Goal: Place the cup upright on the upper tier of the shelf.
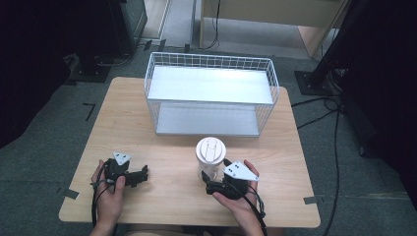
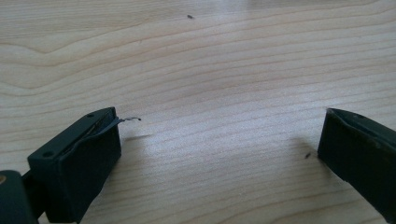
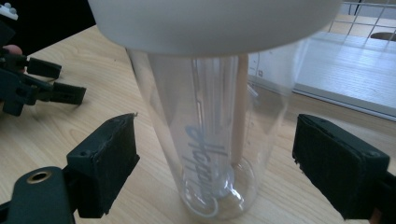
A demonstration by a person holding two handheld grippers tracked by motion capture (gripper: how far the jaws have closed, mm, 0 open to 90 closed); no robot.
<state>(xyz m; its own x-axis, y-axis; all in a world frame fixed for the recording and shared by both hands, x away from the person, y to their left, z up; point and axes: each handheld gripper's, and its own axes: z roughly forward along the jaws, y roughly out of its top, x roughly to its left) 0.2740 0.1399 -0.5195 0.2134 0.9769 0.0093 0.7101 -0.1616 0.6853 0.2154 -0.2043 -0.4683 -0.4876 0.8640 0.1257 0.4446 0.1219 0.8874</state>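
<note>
Jaws apart around clear bottle [image 3: 210,140], its white lid [image 3: 210,23] cut off

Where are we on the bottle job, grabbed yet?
Done: right gripper is lined up, its open jaws either side of the clear bottle. In hand: nothing; the bottle stands on the table. Left gripper is open over bare wood. Left, probably: grasp and move to the wire shelf rack.
</note>
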